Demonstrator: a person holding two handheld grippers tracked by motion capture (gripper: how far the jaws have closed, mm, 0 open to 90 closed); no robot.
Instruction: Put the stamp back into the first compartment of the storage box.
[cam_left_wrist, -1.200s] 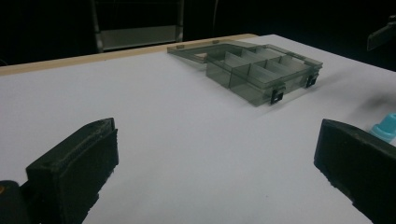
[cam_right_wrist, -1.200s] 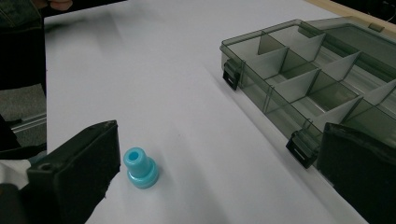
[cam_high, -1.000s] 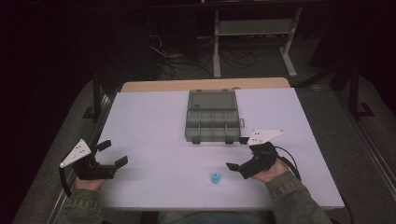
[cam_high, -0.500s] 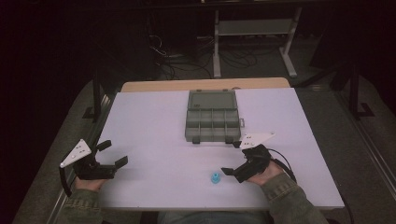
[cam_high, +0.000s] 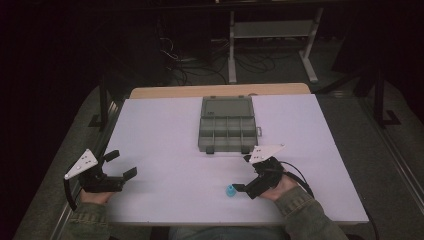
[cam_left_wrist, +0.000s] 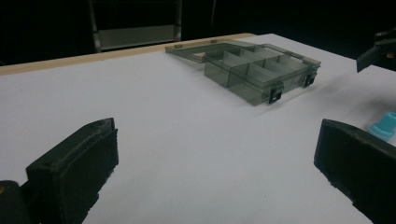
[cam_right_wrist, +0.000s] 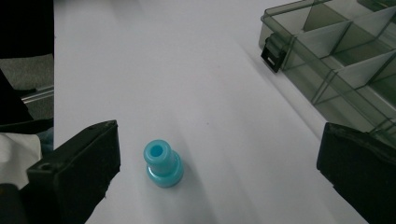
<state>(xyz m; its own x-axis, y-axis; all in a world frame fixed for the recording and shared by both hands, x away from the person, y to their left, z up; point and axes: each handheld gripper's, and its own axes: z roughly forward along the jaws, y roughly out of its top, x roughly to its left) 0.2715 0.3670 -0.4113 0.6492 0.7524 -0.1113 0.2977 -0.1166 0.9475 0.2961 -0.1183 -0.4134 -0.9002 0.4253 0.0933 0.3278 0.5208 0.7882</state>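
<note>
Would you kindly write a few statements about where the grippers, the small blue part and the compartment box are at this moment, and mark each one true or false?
1. The compartment box lies open on the white table. True.
2. The blue part is clamped in the right gripper. False: it stands free on the table between that gripper's open jaws.
3. The left gripper is open and holds nothing. True.
4. The blue part lies in one of the box's compartments. False: it stands on the table, nearer the person than the box.
5. The blue part has a hole in its top. True.
</note>
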